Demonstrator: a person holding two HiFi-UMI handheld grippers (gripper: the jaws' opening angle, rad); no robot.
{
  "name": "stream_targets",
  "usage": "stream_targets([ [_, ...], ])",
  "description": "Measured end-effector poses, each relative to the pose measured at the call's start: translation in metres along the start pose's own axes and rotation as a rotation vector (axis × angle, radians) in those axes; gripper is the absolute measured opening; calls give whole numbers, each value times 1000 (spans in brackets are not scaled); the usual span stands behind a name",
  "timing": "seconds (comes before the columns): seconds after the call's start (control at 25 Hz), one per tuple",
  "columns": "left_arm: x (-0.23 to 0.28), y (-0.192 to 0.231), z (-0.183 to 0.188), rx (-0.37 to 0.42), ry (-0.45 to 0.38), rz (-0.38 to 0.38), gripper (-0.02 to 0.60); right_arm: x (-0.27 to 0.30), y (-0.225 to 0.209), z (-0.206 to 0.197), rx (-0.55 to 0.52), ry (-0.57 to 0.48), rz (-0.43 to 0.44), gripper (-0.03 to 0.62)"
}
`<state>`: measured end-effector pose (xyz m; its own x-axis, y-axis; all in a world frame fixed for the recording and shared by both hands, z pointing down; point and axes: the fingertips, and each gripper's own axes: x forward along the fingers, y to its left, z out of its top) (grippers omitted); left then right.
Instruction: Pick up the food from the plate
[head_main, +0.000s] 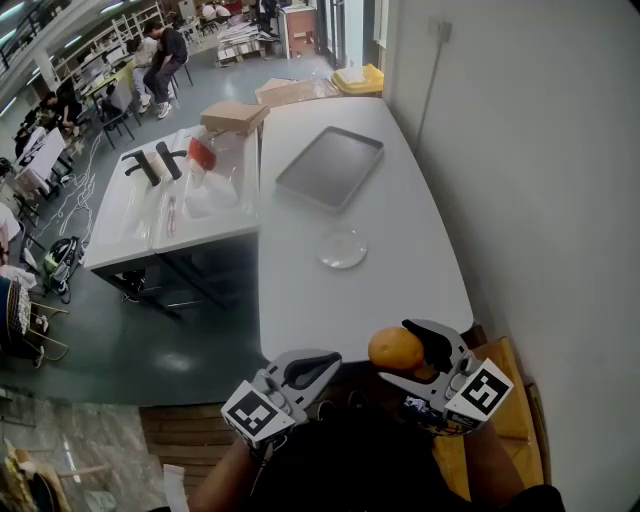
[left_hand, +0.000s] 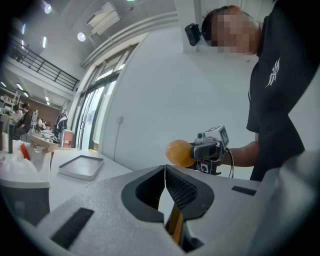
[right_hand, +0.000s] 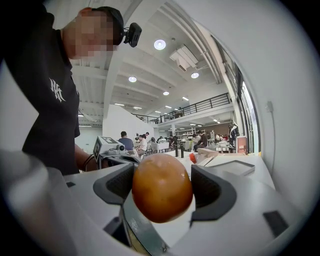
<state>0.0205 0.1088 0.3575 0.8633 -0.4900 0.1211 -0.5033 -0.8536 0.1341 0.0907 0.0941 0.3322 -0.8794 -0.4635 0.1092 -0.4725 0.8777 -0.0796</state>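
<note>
My right gripper (head_main: 408, 352) is shut on a round orange fruit (head_main: 395, 348), held up near my body off the near end of the white table (head_main: 400, 250). The right gripper view shows the fruit (right_hand: 162, 187) filling the gap between the two jaws. The left gripper view catches the same fruit (left_hand: 179, 153) from the side. A small clear glass plate (head_main: 343, 249) lies bare on the table. My left gripper (head_main: 312, 368) hangs low by the table's near edge, jaws pressed together with nothing between them.
A grey metal tray (head_main: 330, 166) lies farther up the table. To the left stands a second table (head_main: 170, 205) with a cardboard box (head_main: 234, 116), black bottles and a red item. A white wall runs along the right. People sit in the hall behind.
</note>
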Motion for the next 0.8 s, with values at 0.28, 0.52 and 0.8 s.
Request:
stream_targets([
  [0.28, 15, -6, -2, 1, 21, 49, 9, -6, -7, -4, -6, -10, 62, 352],
  [0.52, 20, -12, -8, 26, 19, 89, 9, -14, -12, -10, -15, -37, 99, 352],
  [0.8, 26, -20, -6, 22, 23, 118, 9, -21, -9, -11, -26, -46, 134, 351],
])
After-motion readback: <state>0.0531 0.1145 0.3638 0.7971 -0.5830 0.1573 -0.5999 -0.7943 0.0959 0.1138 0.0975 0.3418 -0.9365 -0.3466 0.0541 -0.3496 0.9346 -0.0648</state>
